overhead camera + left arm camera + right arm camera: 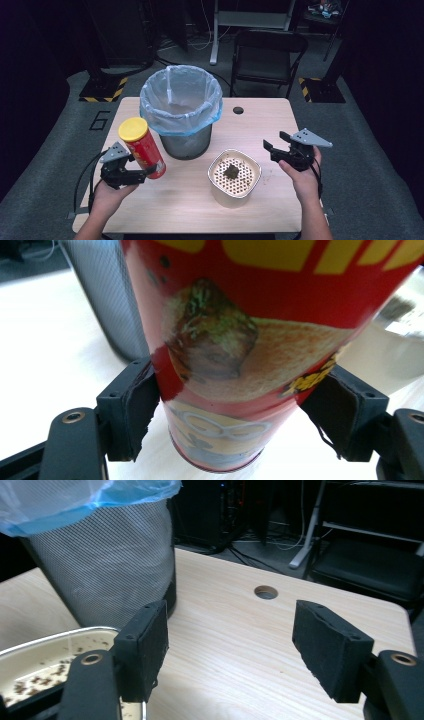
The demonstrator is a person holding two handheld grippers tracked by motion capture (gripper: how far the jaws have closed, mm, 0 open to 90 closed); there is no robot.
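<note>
Light wooden table (260, 125) on grey carpet, dark room; left tongs (134, 176) clench a red crisp can (142, 148), right tongs (275, 146) released.

The high view looks from above the near edge of the surface (260, 112), facing forward and down, far enough back to take in all of it. The left gripper view rides on the left hand-held gripper (230, 435), very close to a red can (240, 340), with the bin (107, 305) just behind. The right gripper view rides on the right hand-held gripper (230, 650), low over the surface, facing its far edge. All three views share the bin.
</note>
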